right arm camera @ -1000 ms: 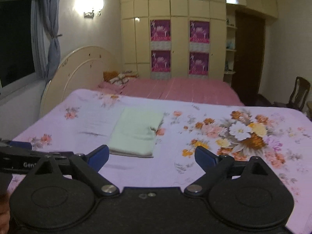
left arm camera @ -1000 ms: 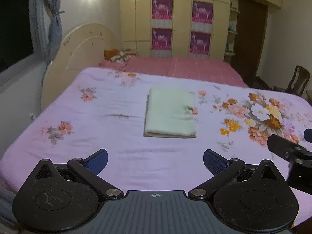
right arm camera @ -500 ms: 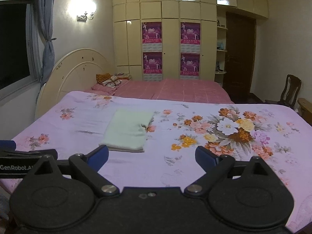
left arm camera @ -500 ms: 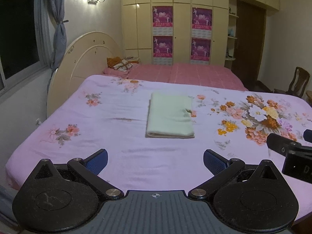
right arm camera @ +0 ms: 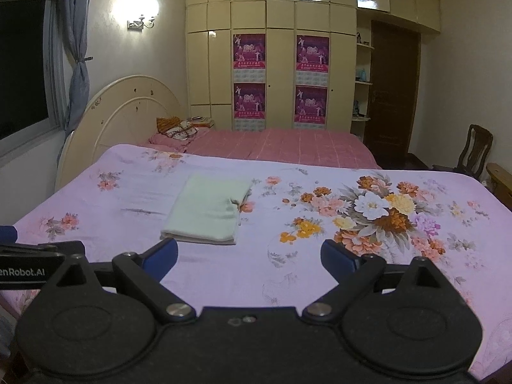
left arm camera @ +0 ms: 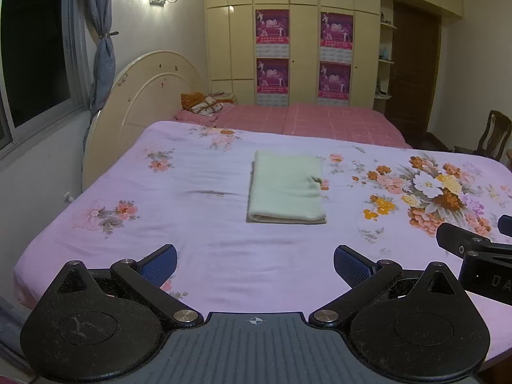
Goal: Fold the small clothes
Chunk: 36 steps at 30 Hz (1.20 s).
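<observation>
A pale green cloth (left arm camera: 286, 190) lies folded into a flat rectangle on the pink floral bedsheet (left arm camera: 198, 224); it also shows in the right wrist view (right arm camera: 208, 214). My left gripper (left arm camera: 255, 264) is open and empty, held back over the near edge of the bed, well short of the cloth. My right gripper (right arm camera: 249, 257) is open and empty, also near the bed's front edge, to the right of the cloth. The right gripper's side shows at the right edge of the left wrist view (left arm camera: 473, 249).
A second bed with a pink checked cover (left arm camera: 307, 121) and a cream headboard (left arm camera: 140, 105) stand behind. A cream wardrobe (left arm camera: 304, 48) fills the far wall. A wooden chair (left arm camera: 492, 134) stands at the right. A window with a curtain (left arm camera: 102, 41) is at the left.
Both grippers have drawn back and risen away from the folded cloth, so it looks smaller and farther. Both stay open and empty.
</observation>
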Available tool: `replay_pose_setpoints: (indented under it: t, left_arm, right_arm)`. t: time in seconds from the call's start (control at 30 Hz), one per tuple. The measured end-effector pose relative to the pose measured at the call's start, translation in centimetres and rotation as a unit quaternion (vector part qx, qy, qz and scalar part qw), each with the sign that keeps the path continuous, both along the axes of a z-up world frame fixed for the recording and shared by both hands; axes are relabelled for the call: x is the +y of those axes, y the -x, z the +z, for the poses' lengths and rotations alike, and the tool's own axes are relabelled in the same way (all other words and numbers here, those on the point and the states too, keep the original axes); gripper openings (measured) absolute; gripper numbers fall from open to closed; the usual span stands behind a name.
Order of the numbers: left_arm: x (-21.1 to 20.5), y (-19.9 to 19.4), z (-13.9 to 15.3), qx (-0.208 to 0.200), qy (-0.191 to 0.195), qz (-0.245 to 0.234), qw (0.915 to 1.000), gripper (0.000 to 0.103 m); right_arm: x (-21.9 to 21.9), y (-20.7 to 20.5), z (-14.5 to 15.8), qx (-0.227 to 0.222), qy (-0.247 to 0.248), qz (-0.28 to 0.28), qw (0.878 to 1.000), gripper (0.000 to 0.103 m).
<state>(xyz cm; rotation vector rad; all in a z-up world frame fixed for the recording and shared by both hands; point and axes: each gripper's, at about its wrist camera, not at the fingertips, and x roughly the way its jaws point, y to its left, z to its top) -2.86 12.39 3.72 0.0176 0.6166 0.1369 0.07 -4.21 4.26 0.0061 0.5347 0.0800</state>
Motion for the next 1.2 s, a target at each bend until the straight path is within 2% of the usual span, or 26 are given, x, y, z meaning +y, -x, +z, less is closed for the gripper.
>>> replay_pose_setpoints:
  t: [1.2]
  left_arm:
    - [0.3, -1.0, -0.4, 0.008, 0.002, 0.001, 1.0000, 0.103]
  right_arm:
    - [0.2, -0.8, -0.8, 0.007, 0.003, -0.003, 1.000, 0.096]
